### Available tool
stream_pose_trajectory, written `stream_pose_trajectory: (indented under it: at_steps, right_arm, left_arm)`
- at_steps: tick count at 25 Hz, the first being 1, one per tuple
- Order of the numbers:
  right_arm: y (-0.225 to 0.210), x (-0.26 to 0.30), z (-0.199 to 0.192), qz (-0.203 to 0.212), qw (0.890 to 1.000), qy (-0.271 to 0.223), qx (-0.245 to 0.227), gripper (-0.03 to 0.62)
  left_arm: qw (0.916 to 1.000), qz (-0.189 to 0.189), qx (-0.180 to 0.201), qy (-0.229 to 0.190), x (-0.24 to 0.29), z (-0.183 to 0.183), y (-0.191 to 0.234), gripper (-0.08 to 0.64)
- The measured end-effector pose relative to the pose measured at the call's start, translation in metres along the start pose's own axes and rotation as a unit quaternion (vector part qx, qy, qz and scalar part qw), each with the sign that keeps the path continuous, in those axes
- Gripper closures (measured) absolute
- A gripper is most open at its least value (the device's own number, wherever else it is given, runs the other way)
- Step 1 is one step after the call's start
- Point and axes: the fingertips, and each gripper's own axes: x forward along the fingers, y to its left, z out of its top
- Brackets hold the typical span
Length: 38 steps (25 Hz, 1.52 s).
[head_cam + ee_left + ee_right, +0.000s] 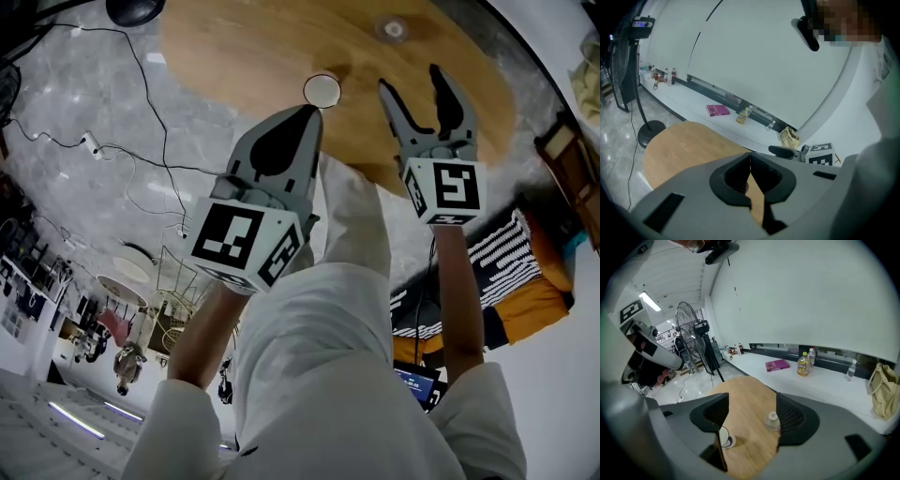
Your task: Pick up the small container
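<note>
The small container (394,28), clear with a white cap, stands upright on the far part of the round wooden table (244,47). A white cup (322,90) sits nearer. My right gripper (412,80) is open above the table's near edge, short of the container, with nothing between its jaws. In the right gripper view the container (772,420) shows by the right jaw and the cup (725,440) by the left jaw, both beyond my right gripper (752,401). My left gripper (312,112) is shut and empty, its tip just short of the cup. In its own view my left gripper (750,157) has its jaws pressed together.
A white ledge behind the table carries a pink book (777,365), bottles (803,364) and a beige bag (883,390). A standing fan (691,329) is left of the table. Cables (141,112) trail over the grey floor.
</note>
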Motion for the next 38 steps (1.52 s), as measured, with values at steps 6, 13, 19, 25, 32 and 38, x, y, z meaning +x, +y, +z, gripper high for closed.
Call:
stream_pose_trajectory:
  at_steps: [6,13,19,25,32,38]
  right_arm:
    - [-0.017,0.023,-0.019,-0.006,1.000,0.016,-0.017,0.232]
    - [-0.031,0.044,-0.039,-0.011,0.999,0.029,-0.020,0.206]
    - [-0.046,0.066,-0.060,-0.016,0.999,0.043,-0.021,0.176]
    - [-0.053,0.091,-0.078,-0.026,0.998,0.054,-0.026,0.155]
    - [-0.058,0.115,-0.100,-0.032,0.997,0.061,-0.036,0.144]
    - [-0.063,0.129,-0.110,-0.052,0.996,0.060,-0.038,0.125]
  left_arm:
    - [0.9999,0.011,-0.001,0.006,0.020,-0.004,0.009,0.540]
    - [0.9995,0.023,0.001,0.022,0.042,-0.019,0.023,0.540]
    - [0.9990,0.021,-0.002,0.038,0.062,-0.031,0.027,0.540]
    - [0.9983,0.024,0.000,0.053,0.069,-0.044,0.037,0.540]
    - [0.9981,0.031,-0.008,0.053,0.083,-0.054,0.045,0.540]
    - [0.9980,0.033,-0.015,0.052,0.090,-0.058,0.050,0.540]
